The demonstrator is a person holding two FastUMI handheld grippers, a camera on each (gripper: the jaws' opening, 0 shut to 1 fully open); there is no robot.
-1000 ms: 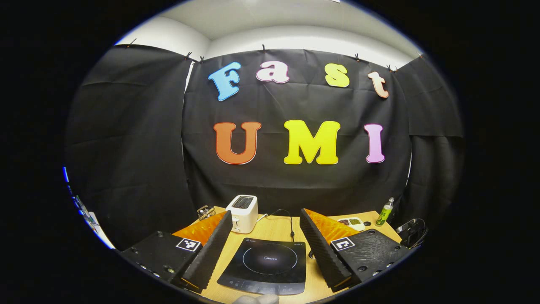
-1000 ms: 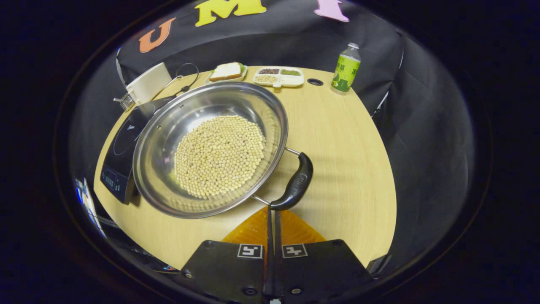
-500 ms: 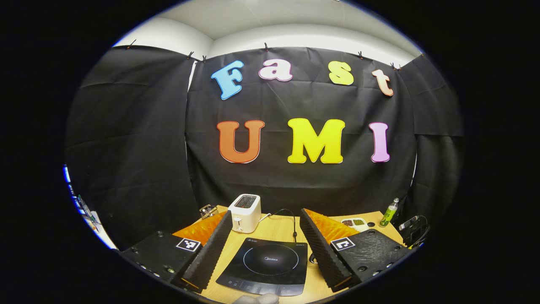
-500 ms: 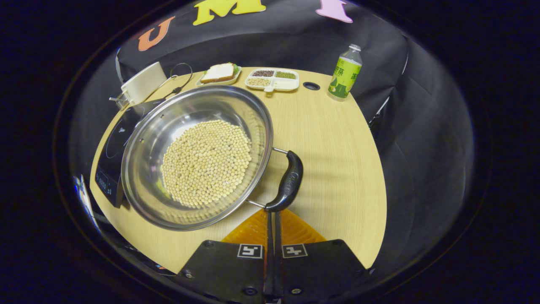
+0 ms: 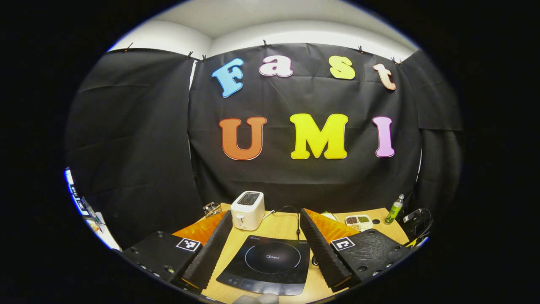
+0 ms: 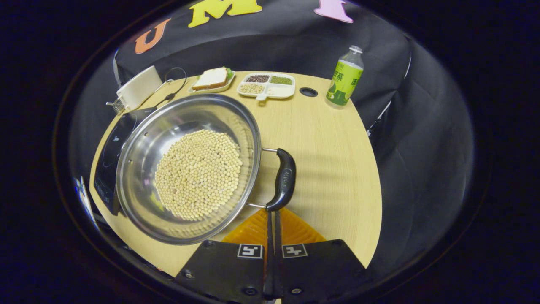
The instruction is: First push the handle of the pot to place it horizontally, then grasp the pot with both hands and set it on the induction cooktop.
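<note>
The right claw [image 6: 272,211], squeezed together, seems to touch the pot [image 6: 187,166] handle [image 6: 283,179]; push slowly so beans stay in. The left claw [image 5: 265,242] waits wide.

left claw [image 5: 265,219]: black ridged bodies, square tags, screws | right claw [image 6: 273,213]: black plates, paired square tags

Shiny steel pot [image 6: 168,139] holding pale beans, black side handle [image 6: 284,180] toward the table's right, rim overlapping flat black induction cooktop [image 6: 110,148].
</note>
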